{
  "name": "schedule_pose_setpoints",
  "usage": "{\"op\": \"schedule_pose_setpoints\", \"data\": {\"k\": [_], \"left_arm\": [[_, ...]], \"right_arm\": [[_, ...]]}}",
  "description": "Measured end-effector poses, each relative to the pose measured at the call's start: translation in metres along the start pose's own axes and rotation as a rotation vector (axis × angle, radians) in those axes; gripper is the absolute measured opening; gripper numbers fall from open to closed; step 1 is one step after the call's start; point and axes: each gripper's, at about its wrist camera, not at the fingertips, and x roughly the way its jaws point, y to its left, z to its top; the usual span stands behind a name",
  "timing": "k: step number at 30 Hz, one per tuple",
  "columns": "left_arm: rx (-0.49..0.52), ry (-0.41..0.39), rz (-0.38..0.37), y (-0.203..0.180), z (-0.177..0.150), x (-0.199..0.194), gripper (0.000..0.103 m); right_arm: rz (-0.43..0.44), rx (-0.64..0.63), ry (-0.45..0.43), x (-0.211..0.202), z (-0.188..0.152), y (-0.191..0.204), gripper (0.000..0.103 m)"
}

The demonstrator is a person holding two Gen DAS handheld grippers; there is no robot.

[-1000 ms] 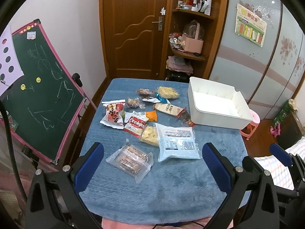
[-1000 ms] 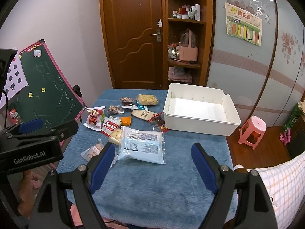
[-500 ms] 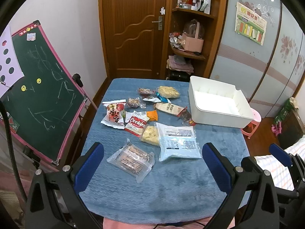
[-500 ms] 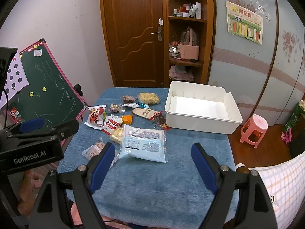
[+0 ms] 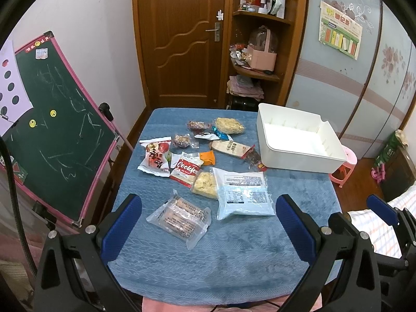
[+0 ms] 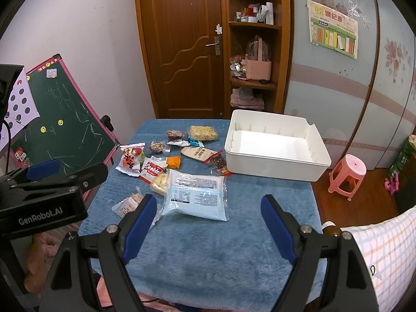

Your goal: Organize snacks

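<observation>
A green chalkboard (image 5: 56, 130) with a pink frame leans at the left of the surface (image 5: 234, 254), which has a soft blue cloth on it. Behind are a brown door (image 5: 179, 39) and a wooden shelf (image 5: 260, 70) with a pink basket on it. A pink stool (image 6: 347, 173) stands on the floor to the right.

The snacks lie in a loose bunch on the left half of the surface. The biggest is a pale blue pack (image 5: 243, 193) with small print on it. Just beside it is a clear bag of yellow pieces (image 5: 205, 184), and nearer the camera lies a clear pack of brown biscuits (image 5: 180, 217). Farther back are a red and white Cookies pack (image 5: 187, 169), a white pack with red fruit on it (image 5: 155, 159) and a few small wrapped ones. A white box (image 5: 299, 137) sits at the right, with nothing in it.

The left gripper (image 5: 208, 223) hangs above the near edge, its blue fingers (image 5: 122, 221) spread wide and holding nothing. The right gripper (image 6: 209, 227) is the same: fingers wide apart, nothing between them. Nothing stands between the grippers and the snacks.
</observation>
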Motion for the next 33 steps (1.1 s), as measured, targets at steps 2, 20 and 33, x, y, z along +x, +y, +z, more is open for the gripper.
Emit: {"op": "schedule_pose_setpoints", "data": {"k": [2, 20, 33], "left_arm": [[-0.002, 0.000, -0.001, 0.001, 0.000, 0.000, 0.102], [-0.019, 0.002, 0.029, 0.013, 0.007, 0.006, 0.102], [0.053, -0.005, 0.068, 0.026, 0.015, 0.020, 0.102]], "right_arm": [[0.001, 0.001, 0.000, 0.000, 0.000, 0.000, 0.083], [0.023, -0.006, 0.006, 0.006, 0.007, -0.004, 0.083], [0.046, -0.199, -0.005, 0.037, 0.013, 0.010, 0.083]]}}
